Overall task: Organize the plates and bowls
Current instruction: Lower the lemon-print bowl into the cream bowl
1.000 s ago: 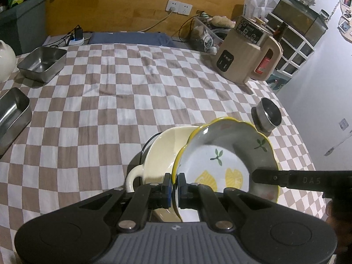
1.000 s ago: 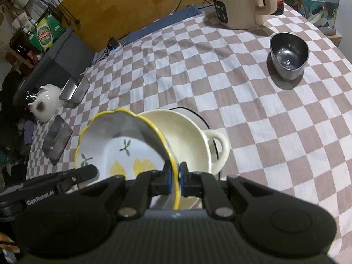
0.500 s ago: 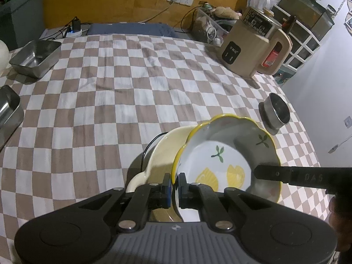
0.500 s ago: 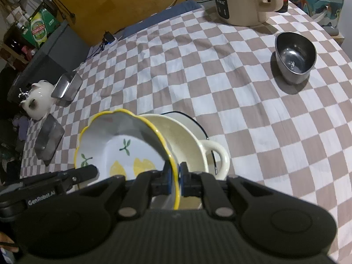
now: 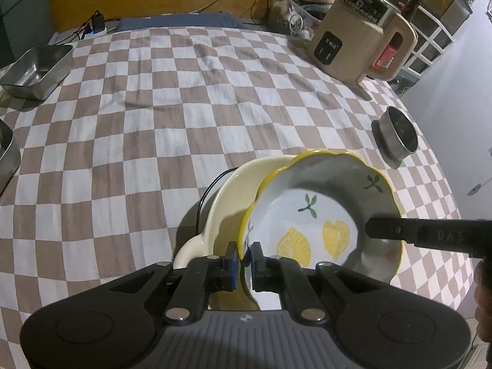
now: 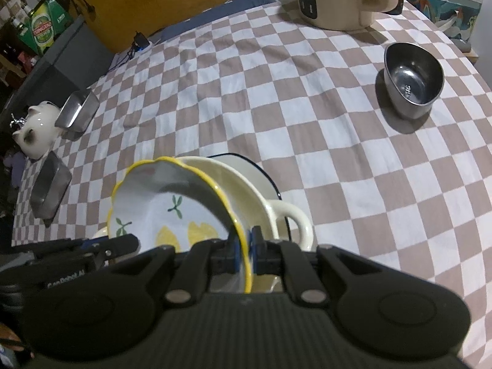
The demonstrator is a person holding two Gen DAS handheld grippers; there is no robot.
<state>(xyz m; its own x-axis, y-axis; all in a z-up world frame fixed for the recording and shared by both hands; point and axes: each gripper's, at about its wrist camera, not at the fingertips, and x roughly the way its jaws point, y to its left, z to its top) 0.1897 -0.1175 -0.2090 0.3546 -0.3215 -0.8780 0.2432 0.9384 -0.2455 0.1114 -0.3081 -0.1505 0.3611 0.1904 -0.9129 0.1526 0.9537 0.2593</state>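
The white scalloped ceramic bowl with a yellow rim and painted lemons is held up between the two tools, tipped a little, directly above the cream ceramic dish with a loop handle. That dish itself sits in a white enamel plate with a thin dark rim on the brown-and-white checked tablecloth. To my eye the step in hand is nesting the lemon bowl into the cream dish. Done well, both sides go down together so the bowl levels out and its base settles in the middle of the dish. I would lower slowly, since ceramic on ceramic chips easily and a thin rim can slide out of a pinch. Neither side should let go until the bowl carries its own weight.

The left gripper is clenched on the lemon bowl's near rim, its blue pads pressed to either face of the wall with no gap showing. The right gripper is clamped the same way on the opposite edge, the yellow rim running straight between its pads.

Away from the cream dish, toward the beige electric kettle, a small round steel bowl stands alone, probably the next piece to gather. On the other side of the dish, well apart from it, are rectangular steel trays.
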